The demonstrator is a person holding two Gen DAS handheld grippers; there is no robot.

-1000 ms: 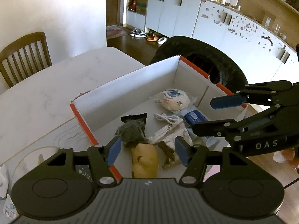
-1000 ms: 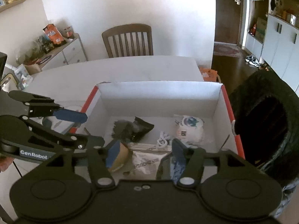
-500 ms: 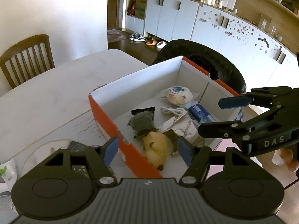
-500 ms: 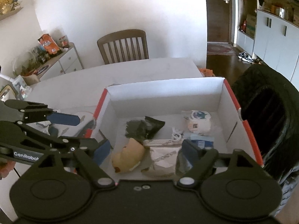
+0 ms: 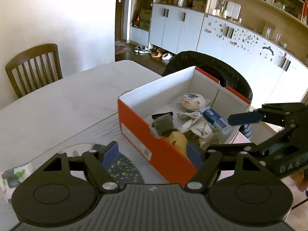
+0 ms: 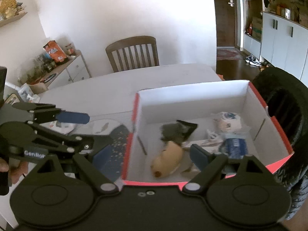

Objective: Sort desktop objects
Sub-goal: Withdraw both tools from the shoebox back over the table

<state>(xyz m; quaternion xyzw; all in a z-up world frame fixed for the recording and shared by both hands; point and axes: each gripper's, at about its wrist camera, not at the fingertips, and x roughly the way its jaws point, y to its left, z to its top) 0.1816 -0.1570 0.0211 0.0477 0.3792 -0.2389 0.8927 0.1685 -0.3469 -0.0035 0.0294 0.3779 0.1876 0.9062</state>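
An orange shoebox [image 5: 154,146] with white inner walls [image 6: 192,105] stands on the white table. It holds a yellow plush toy [image 6: 169,159], a dark packet [image 6: 179,130], a white cable [image 5: 189,115], a round white pouch [image 5: 192,101] and a blue pack [image 6: 235,147]. My left gripper [image 5: 152,154] is open and empty, straddling the box's near orange wall. My right gripper [image 6: 152,155] is open and empty, over the box's near left corner. Each gripper shows in the other's view, both open.
A dark speckled mat [image 5: 123,171] lies on the table left of the box. A tissue pack [image 5: 13,177] lies at the left edge. A wooden chair [image 6: 132,53] stands behind the table. A black padded chair [image 6: 284,104] is right of the box.
Both grippers have pulled back and up from inside the box and shifted left. The plush toy, between the right gripper's fingers a second ago, now lies free in the box.
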